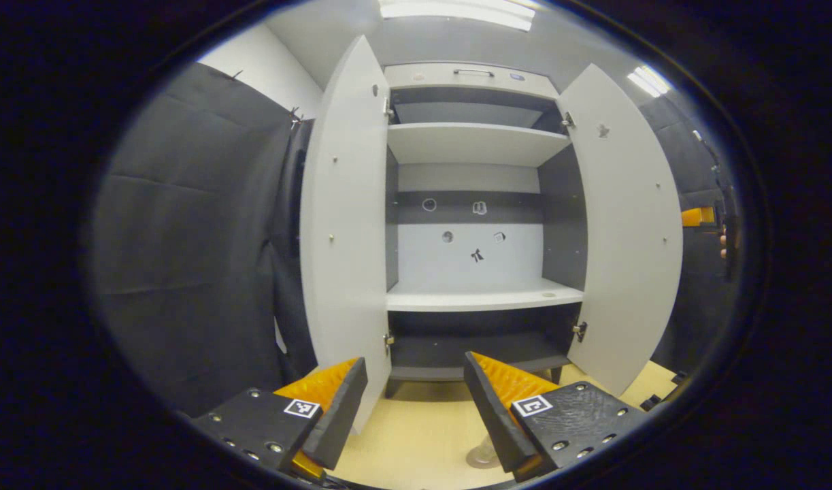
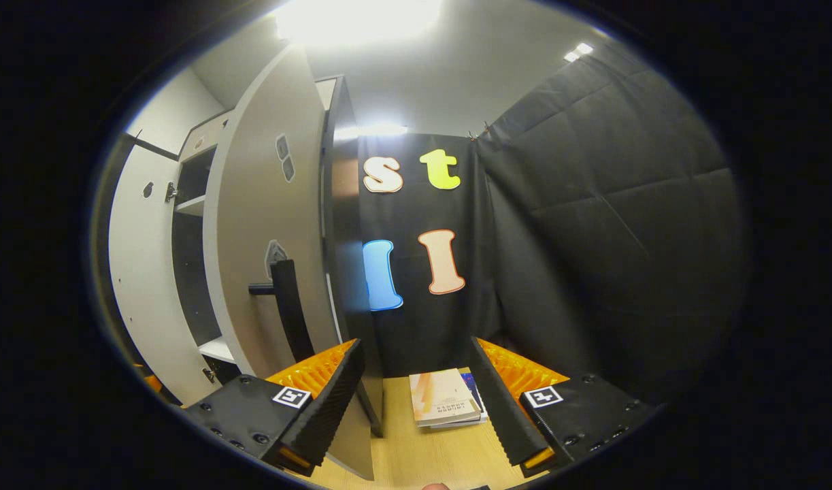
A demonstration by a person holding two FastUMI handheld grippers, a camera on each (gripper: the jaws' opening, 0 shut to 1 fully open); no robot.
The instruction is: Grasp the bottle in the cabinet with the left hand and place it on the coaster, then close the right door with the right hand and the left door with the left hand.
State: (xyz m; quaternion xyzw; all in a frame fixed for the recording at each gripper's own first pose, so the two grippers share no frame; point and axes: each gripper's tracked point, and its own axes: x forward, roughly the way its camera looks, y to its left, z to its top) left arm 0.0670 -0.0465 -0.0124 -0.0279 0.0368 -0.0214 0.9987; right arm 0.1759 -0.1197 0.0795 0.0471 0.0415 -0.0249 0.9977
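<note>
In the left gripper view the grey cabinet (image 1: 473, 296) stands ahead with its left door (image 1: 344, 231) and right door (image 1: 626, 224) swung wide, and its shelves are bare. My left gripper (image 1: 416, 364) is open, holding nothing, and faces the cabinet from a short way back. Low on the wooden table a clear object (image 1: 482, 454), perhaps the bottle, pokes out beside my right-hand finger, mostly hidden. In the right gripper view my right gripper (image 2: 416, 344) is open just behind the outer face of the right door (image 2: 266, 224), near its black handle (image 2: 284, 306).
A stack of books (image 2: 446, 398) lies on the wooden table (image 2: 422, 456) by the black cloth wall. The left door's inner face (image 2: 140, 272) shows beyond the right door. A hand with the other gripper (image 1: 700, 216) shows past the right door's edge.
</note>
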